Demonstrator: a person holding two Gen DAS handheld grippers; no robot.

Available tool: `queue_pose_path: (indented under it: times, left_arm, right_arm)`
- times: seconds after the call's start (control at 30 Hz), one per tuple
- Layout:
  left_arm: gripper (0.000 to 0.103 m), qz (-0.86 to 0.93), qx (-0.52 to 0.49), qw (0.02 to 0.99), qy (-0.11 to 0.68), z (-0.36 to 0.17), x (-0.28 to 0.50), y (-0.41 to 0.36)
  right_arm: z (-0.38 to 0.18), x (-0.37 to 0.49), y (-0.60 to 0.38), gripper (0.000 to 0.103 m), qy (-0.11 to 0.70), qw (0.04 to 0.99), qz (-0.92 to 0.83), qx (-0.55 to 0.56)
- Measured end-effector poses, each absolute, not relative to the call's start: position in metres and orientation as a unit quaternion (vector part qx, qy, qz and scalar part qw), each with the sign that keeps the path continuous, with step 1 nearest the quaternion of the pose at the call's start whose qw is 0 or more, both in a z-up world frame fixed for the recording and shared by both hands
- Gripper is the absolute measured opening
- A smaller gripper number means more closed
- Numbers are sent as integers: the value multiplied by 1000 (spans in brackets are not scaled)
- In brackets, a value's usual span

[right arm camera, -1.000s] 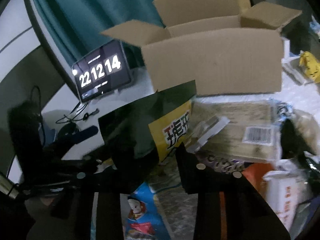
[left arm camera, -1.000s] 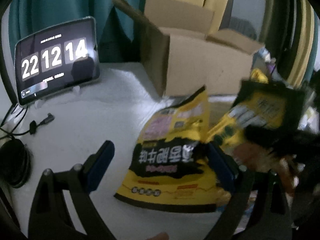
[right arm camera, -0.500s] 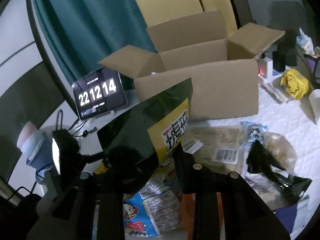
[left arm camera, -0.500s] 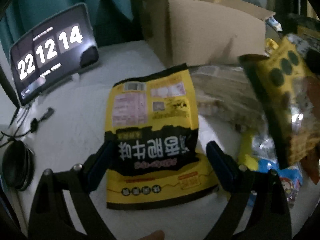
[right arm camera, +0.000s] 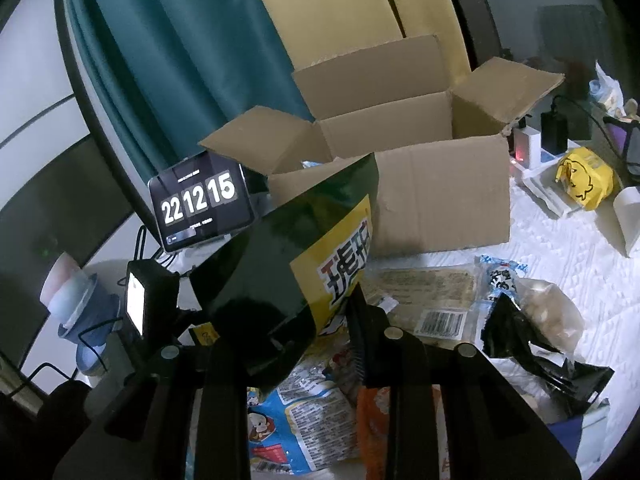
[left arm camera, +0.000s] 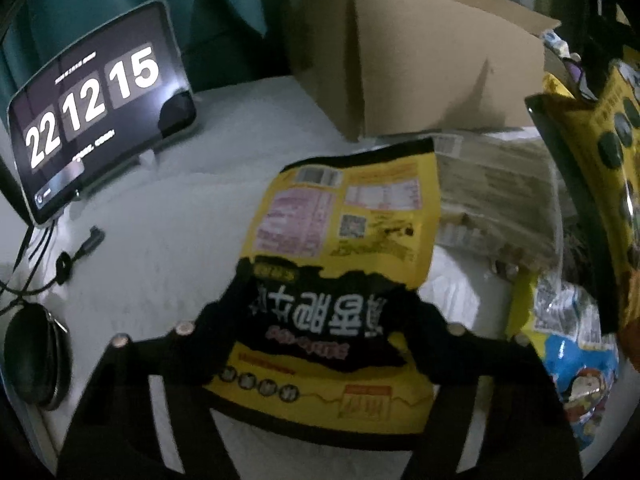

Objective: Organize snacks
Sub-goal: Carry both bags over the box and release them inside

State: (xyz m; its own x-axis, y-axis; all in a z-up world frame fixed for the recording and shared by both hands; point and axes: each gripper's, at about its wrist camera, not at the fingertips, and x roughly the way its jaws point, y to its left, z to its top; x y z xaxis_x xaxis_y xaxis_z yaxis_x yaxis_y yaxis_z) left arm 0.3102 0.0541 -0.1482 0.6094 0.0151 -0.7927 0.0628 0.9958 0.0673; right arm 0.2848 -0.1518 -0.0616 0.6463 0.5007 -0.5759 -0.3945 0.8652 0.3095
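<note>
In the left wrist view, the left gripper (left arm camera: 324,332) is seen at the lower centre of the frame with its jaws just closed in on a yellow and black snack bag (left arm camera: 340,248); the two fingers press on the bag's sides at its black printed band. The bag lies flat on a white quilted surface (left arm camera: 160,240), its print upside down to the camera. Above it, in the upper middle of the frame, an open cardboard box (left arm camera: 440,72) stands. A tablet clock (left arm camera: 96,108) showing 22 12 15 is propped at the upper left, and a dark round case (left arm camera: 34,356) with cables lies at the left edge. A tan flat packet (left arm camera: 496,192) lies just right of the bag, and a blue cartoon snack packet (left arm camera: 576,364) is seen at the lower right.

In the right wrist view, the right gripper (right arm camera: 308,320) is seen at the lower centre, narrowed onto a dark green and yellow snack bag (right arm camera: 304,256), which is held raised and tilted in front of the open cardboard box (right arm camera: 420,200). The same tablet clock (right arm camera: 200,200) stands left of the box. Below the held bag, the blue cartoon packet (right arm camera: 304,420) and an orange packet (right arm camera: 372,412) lie in a heap. A crumpled black wrapper (right arm camera: 532,344) lies at the right, and a yellow duck-printed bag (right arm camera: 584,178) is seen at the upper right.
</note>
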Motion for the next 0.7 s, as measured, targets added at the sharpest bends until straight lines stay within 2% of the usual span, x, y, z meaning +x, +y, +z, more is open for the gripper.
queue_pose_path:
  times: [0.23, 0.7]
  left_arm:
    - [59, -36, 17, 904, 425, -132, 298, 57]
    - [59, -70, 4, 937, 343, -52, 272, 34]
  right_arm:
    - [-57, 286, -158, 29, 335, 906, 247, 77]
    - [-38, 290, -170, 29, 313, 918, 235, 66]
